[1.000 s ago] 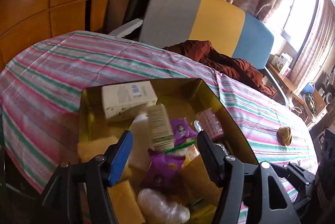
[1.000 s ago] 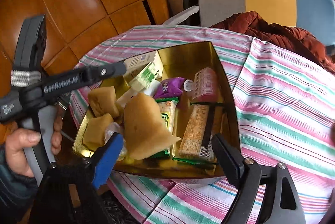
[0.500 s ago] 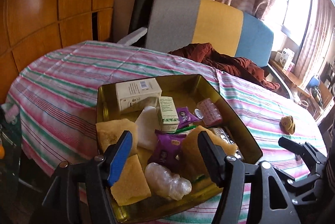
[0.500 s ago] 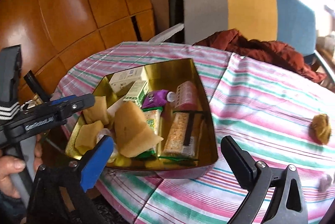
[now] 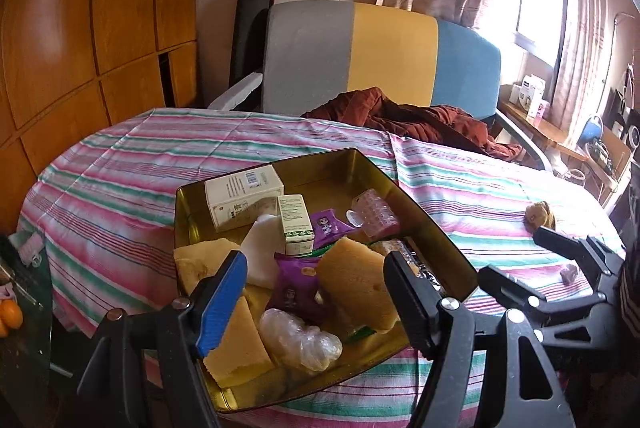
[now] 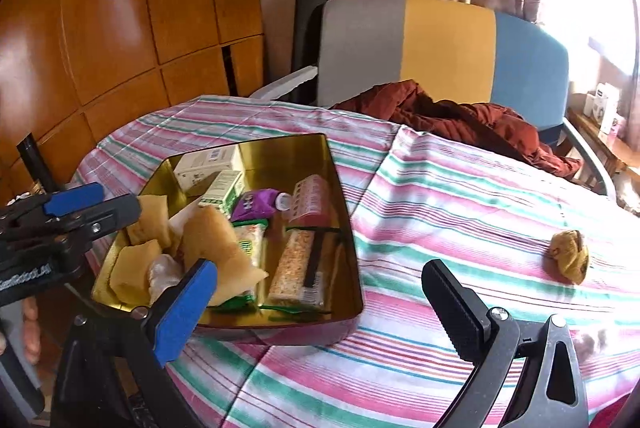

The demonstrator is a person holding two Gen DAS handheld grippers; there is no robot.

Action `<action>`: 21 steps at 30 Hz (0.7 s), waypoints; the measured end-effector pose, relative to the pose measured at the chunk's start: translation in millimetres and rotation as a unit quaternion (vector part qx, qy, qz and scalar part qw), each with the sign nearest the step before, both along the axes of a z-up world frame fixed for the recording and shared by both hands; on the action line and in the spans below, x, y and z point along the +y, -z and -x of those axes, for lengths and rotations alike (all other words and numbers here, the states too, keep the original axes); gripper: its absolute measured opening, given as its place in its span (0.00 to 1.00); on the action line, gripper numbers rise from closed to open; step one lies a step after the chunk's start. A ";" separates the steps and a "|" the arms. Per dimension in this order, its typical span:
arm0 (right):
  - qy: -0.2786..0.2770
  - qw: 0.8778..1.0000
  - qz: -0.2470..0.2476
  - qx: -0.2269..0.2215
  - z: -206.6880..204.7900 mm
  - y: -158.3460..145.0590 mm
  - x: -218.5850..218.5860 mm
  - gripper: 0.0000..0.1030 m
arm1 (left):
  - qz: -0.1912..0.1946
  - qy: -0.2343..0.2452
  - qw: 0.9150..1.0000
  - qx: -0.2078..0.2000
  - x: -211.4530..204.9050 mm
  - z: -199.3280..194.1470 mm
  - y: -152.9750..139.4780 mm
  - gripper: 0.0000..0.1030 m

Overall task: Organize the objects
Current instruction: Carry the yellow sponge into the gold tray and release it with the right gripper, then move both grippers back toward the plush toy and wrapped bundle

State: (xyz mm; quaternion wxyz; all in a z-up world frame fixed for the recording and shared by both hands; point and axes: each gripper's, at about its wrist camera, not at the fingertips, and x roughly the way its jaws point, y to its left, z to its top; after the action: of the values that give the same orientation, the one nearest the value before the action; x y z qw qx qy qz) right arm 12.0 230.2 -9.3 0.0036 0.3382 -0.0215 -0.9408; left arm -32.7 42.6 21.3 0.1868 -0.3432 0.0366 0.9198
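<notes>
Left gripper: the left gripper (image 5: 312,292) hangs above the near end of the tin, its jaws apart and just widened, with nothing gripped.
Right gripper: the right gripper (image 6: 320,302) stands spread to its widest over the near right corner of the tin, empty.
Tin: a gold rectangular metal tin (image 6: 338,188) sits on the left part of the worktop (image 6: 460,204), which wears a pink, green and white striped cloth.
Contents: a white cardboard box (image 5: 244,202) at the far end, a small green-and-white carton (image 5: 296,228), purple snack packets (image 5: 294,288), yellow sponge-like blocks (image 5: 356,284), a clear plastic wrap bundle (image 5: 300,340) and a pink ridged pack (image 5: 376,214).
Loose piece: a small brown crumpled lump (image 6: 570,256) lies on the cloth, well apart from the tin, to its right.
Behind: a grey, yellow and blue chair back (image 6: 444,48) with a rust-red garment (image 6: 460,120) draped at the worktop's far edge.
</notes>
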 end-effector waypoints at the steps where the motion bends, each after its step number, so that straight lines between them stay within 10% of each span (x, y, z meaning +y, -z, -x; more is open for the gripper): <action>1: 0.003 1.000 -0.002 0.000 -0.2 0.0 1.4 1.00 | 0.000 0.002 1.000 0.001 0.9 -1.1 -0.7 0.70; 21: 0.106 0.992 -0.053 -0.035 -12.7 -6.5 120.7 1.00 | 0.010 0.077 0.997 0.022 47.2 -21.8 -18.5 0.70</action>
State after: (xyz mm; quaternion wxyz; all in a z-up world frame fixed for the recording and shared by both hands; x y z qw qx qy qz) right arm 24.7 350.9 -2.8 -0.1145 0.3669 -0.0078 -0.9232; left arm -10.9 89.9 39.8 0.2528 -0.3205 0.0762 0.9097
